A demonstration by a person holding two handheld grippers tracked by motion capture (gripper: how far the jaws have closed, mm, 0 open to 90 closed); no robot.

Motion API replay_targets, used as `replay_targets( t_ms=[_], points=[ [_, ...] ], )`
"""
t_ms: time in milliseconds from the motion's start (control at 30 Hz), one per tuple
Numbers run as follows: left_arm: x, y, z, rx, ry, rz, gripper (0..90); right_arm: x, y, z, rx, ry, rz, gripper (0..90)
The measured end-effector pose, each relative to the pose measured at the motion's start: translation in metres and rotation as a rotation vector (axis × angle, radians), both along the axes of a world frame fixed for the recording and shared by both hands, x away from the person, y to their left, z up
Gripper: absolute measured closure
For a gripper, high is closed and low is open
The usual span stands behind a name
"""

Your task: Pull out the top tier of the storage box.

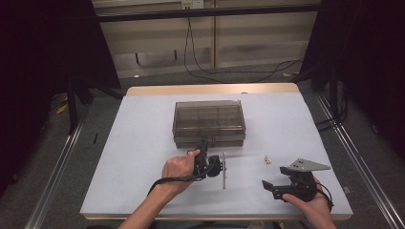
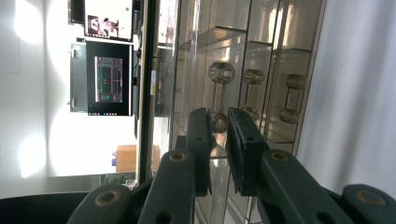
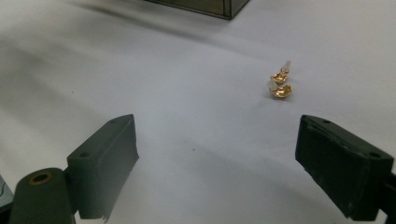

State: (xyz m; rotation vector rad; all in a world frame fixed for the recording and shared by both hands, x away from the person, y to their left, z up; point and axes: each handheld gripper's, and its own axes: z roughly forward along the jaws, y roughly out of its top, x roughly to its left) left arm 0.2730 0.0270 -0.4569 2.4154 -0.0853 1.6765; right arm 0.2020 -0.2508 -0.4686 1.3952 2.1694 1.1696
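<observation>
Left gripper [image 2: 218, 135] has its jaws nipped on the drawer knob [image 2: 219, 122]; pull straight. Right gripper [image 3: 217, 161], jaws wide and empty, faces the gold earrings [image 3: 280, 84].

Your left gripper [image 1: 204, 151] and right gripper [image 1: 272, 187] are both black, and the right one carries a grey three-cornered plate [image 1: 308, 165]. Its fingers [image 3: 105, 158] look matt charcoal up close. The box [image 1: 208, 121] in front of you is smoky, see-through grey-brown, with darker lines marking its compartments. The two small earrings [image 3: 280, 84] are shiny gold. The table [image 1: 143, 138] under it all is plain pale grey-white, with a light wood edge at the far side.
</observation>
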Motion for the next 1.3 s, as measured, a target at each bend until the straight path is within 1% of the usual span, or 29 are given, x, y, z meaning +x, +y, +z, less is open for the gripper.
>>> replay_targets(
  t_ms=[100, 167, 233, 400, 467, 500, 600, 667, 733, 767, 833, 867, 933, 1000, 1100, 1133, 1167, 1200, 1233, 1267, 1300],
  points=[
    [-0.001, 0.0, 0.0, 0.007, 0.008, 0.004, 80.2, 0.0, 0.0, 0.0, 0.001, 0.0, 0.003, 12.7],
    [-0.001, 0.001, 0.001, -0.009, 0.016, -0.003, 80.1, 0.0, 0.0, 0.0, 0.001, 0.002, 0.002, 12.7],
    [-0.002, 0.001, 0.001, -0.002, 0.008, -0.007, 80.1, 0.0, 0.0, 0.0, -0.002, 0.003, -0.001, 12.7],
    [-0.003, 0.002, 0.002, 0.002, 0.016, -0.008, 80.0, 0.0, 0.0, 0.0, -0.002, 0.003, 0.002, 12.6],
    [-0.003, 0.002, 0.003, -0.014, 0.028, -0.003, 79.8, 0.0, 0.0, 0.0, -0.003, 0.003, 0.001, 12.6],
    [-0.003, 0.003, 0.003, -0.033, 0.041, -0.009, 79.3, 0.0, 0.0, 0.0, -0.004, 0.004, 0.0, 12.2],
    [-0.003, 0.003, 0.006, -0.043, 0.059, -0.012, 76.7, 0.001, 0.0, -0.001, -0.004, 0.008, 0.004, 12.0],
    [-0.002, 0.004, 0.006, -0.062, 0.081, -0.009, 73.7, 0.001, 0.0, -0.001, -0.006, 0.007, 0.007, 12.0],
    [-0.001, 0.006, 0.007, -0.089, 0.105, -0.018, 69.1, 0.0, 0.0, 0.0, -0.003, 0.008, 0.001, 12.0],
    [-0.001, 0.006, 0.009, -0.089, 0.12, -0.014, 69.1, 0.0, 0.0, 0.0, -0.003, 0.008, 0.001, 12.0],
    [-0.001, 0.008, 0.011, -0.109, 0.147, -0.019, 65.7, 0.0, 0.0, 0.0, -0.003, 0.008, 0.001, 12.0],
    [-0.001, 0.009, 0.012, -0.118, 0.153, -0.029, 64.1, 0.0, 0.0, 0.0, -0.003, 0.009, 0.001, 12.0],
    [-0.002, 0.01, 0.012, -0.132, 0.17, -0.032, 62.3, 0.0, 0.0, 0.0, -0.003, 0.008, 0.001, 12.0],
    [-0.002, 0.011, 0.014, -0.13, 0.191, -0.038, 59.8, 0.0, 0.0, 0.0, -0.004, 0.008, 0.001, 12.0],
    [-0.001, 0.015, 0.017, -0.174, 0.252, -0.049, 56.5, 0.0, 0.0, 0.0, -0.004, 0.008, 0.001, 11.9],
    [0.0, 0.018, 0.018, -0.2, 0.28, -0.051, 53.2, 0.0, 0.0, 0.0, -0.004, 0.009, 0.001, 11.9],
    [0.0, 0.019, 0.02, -0.208, 0.311, -0.054, 51.4, 0.0, 0.0, 0.0, -0.004, 0.008, 0.001, 11.9],
    [0.001, 0.022, 0.022, -0.23, 0.344, -0.064, 51.1, 0.0, 0.0, 0.0, -0.003, 0.009, 0.001, 11.9],
    [0.001, 0.023, 0.023, -0.24, 0.357, -0.067, 48.9, 0.0, 0.0, 0.0, -0.004, 0.009, 0.001, 11.8],
    [0.003, 0.025, 0.025, -0.259, 0.4, -0.068, 45.2, 0.0, 0.0, 0.0, -0.004, 0.009, 0.002, 11.8],
    [0.004, 0.026, 0.027, -0.275, 0.414, -0.072, 45.2, 0.0, 0.0, 0.0, -0.004, 0.009, 0.002, 11.8]
  ],
)
